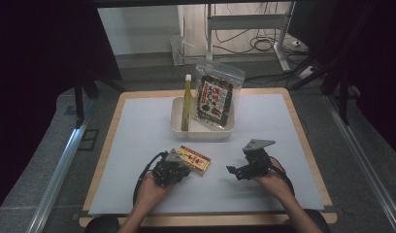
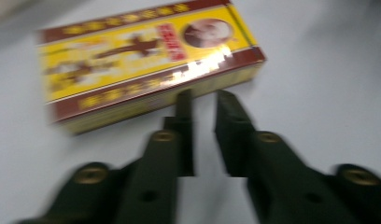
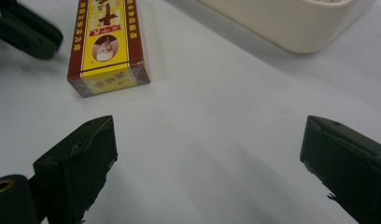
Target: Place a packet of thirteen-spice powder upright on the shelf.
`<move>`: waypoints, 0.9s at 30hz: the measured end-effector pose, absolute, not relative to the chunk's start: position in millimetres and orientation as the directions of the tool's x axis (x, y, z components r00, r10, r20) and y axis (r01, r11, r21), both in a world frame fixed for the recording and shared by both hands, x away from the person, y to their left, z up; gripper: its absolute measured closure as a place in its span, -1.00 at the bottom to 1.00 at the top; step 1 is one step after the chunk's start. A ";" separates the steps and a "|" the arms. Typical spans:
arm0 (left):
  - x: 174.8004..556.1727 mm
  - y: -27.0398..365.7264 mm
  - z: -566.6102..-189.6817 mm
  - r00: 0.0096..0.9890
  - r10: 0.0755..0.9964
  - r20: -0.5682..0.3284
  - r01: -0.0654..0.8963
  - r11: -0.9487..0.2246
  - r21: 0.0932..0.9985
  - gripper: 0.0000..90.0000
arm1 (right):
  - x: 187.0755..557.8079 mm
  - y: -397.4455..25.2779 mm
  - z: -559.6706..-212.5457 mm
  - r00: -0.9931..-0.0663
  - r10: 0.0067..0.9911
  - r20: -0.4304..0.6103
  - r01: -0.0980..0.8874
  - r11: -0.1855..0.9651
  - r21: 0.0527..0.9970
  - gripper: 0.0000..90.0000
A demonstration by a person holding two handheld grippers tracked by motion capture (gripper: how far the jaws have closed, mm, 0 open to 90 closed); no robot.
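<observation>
Tongs on the left (image 2: 201, 100), nearly clenched and empty, point at the long side of the yellow box (image 2: 146, 56) lying flat on the surface (image 1: 138, 145), just touching or just short. They likely must part before grasping. Right tongs (image 3: 207, 163) wait released, nearby.
</observation>
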State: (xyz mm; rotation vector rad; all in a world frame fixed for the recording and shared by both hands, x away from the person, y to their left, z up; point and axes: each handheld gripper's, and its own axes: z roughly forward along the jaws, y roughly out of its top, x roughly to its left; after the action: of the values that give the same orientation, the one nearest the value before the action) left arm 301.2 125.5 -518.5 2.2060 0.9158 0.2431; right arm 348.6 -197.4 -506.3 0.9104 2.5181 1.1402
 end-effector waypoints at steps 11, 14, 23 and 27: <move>280.6 176.0 -509.8 0.650 0.749 -0.127 0.563 -0.362 0.743 -0.60 | 351.5 -173.7 -493.7 -0.819 0.571 0.053 0.430 0.549 0.717 -0.96; 274.4 183.9 -510.3 0.634 0.765 -0.114 0.564 -0.356 0.745 -0.71 | 352.9 -166.4 -491.3 -0.826 0.563 0.036 0.425 0.579 0.695 -0.94; 260.3 199.6 -518.8 0.603 0.794 -0.078 0.574 -0.364 0.733 -0.77 | 364.5 -138.0 -485.1 -0.858 0.511 0.056 0.425 0.643 0.637 -0.76; 261.8 203.6 -519.2 0.593 0.802 -0.074 0.575 -0.357 0.736 -0.78 | 368.9 -120.3 -482.0 -0.873 0.486 0.048 0.410 0.676 0.613 -0.65</move>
State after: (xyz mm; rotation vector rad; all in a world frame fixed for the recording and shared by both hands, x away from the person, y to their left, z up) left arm 261.8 203.6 -519.2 2.0725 1.0882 0.3876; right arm 368.9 -120.3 -482.0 0.7417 2.7660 0.9670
